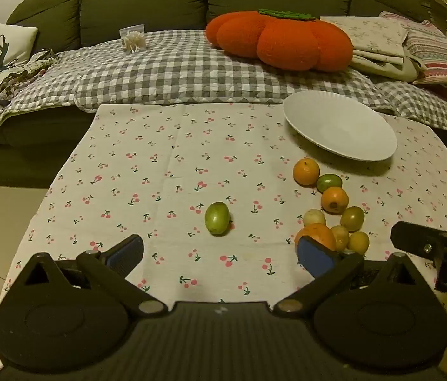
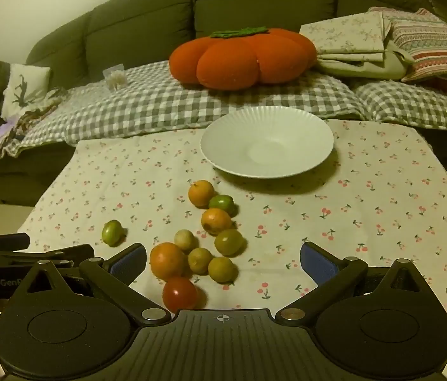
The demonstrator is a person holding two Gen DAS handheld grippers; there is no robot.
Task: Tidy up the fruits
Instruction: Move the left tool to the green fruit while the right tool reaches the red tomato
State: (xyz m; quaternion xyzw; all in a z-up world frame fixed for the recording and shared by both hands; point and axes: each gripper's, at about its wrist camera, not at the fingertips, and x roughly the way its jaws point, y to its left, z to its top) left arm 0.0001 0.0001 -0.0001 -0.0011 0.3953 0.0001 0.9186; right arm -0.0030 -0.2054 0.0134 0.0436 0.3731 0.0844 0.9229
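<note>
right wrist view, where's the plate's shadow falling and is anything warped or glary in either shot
Right wrist view: the white plate throws a dark shadow toward the camera and to the right on the cherry cloth; the red tomato shows a small highlight. Left wrist view: fisheye bends the cloth's edges outward; dim yellowish light, no blur.

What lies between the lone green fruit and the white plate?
Only bare cherry-print cloth lies between the lone green fruit and the white plate, in the left wrist view.
</note>
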